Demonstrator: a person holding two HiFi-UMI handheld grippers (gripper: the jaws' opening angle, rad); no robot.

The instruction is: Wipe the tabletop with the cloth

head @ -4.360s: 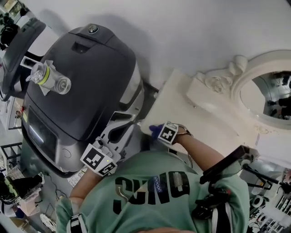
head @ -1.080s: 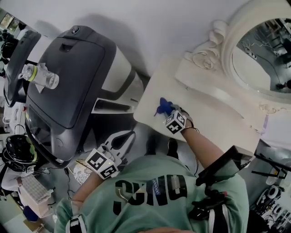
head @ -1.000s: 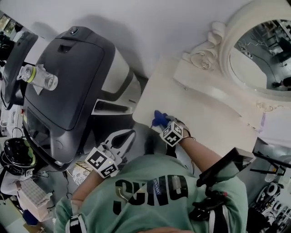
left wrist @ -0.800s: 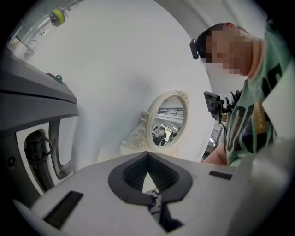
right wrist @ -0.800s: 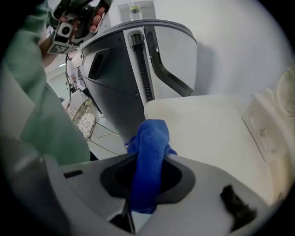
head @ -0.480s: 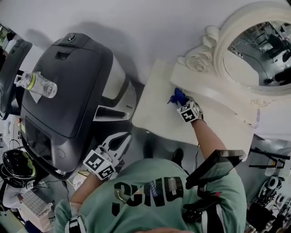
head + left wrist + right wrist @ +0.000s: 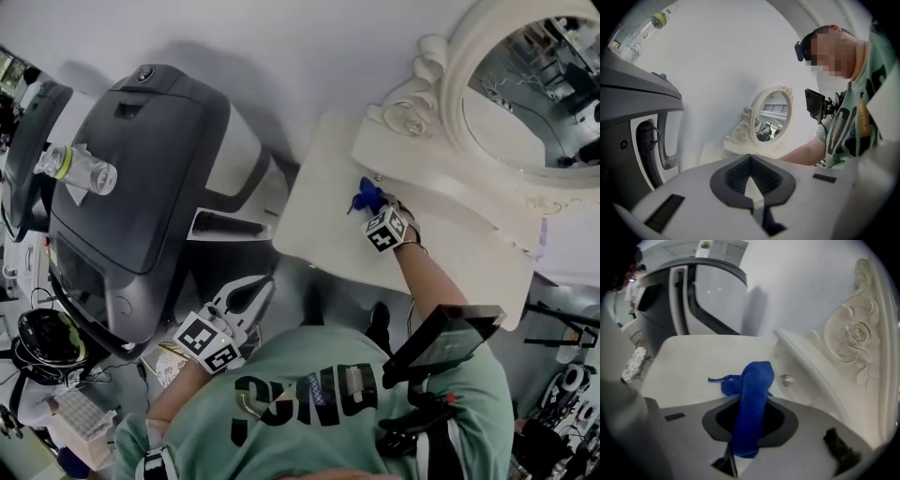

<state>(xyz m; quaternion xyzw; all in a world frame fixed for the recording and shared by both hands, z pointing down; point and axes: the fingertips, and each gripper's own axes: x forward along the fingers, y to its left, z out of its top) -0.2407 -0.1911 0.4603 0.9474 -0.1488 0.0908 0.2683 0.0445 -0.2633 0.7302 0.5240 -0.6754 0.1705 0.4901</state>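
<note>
right gripper (image 7: 749,430) clenched on the cloth (image 7: 753,390): blue, soft nap, pinched into a thick roll between the dark ribbed pads, loose end bunched on the surface (image 7: 693,362) with one thin strand trailing away from the mirror

head view: right gripper (image 7: 369,206) sits below the mirror (image 7: 530,80), cloth (image 7: 364,197) down on the surface (image 7: 314,220) right at the foot of the raised step (image 7: 450,178) that carries the mirror

small round metal knob (image 7: 787,379) on the step face, just beside the cloth on the mirror side; cannot tell if they touch

surface is cream, smooth, matte, flat, with rounded corners; bare stretch runs from the cloth away from the mirror to the far edge, and more bare top lies along the person's side

mirror frame (image 7: 855,341) is cream, oval, with a carved rose and scrolls, and rises close beside the gripper

left gripper (image 7: 752,187) clenched on nothing, only a thin wedge of light between its pads; head view has left gripper (image 7: 251,292) off the surface, well apart from the mirror, low by the person's body

big dark grey machine (image 7: 141,187), smooth rounded shell, stands beyond the surface edge far from the mirror, with a clear plastic bottle (image 7: 80,169) lying on top

plain white wall (image 7: 309,47) behind
</note>
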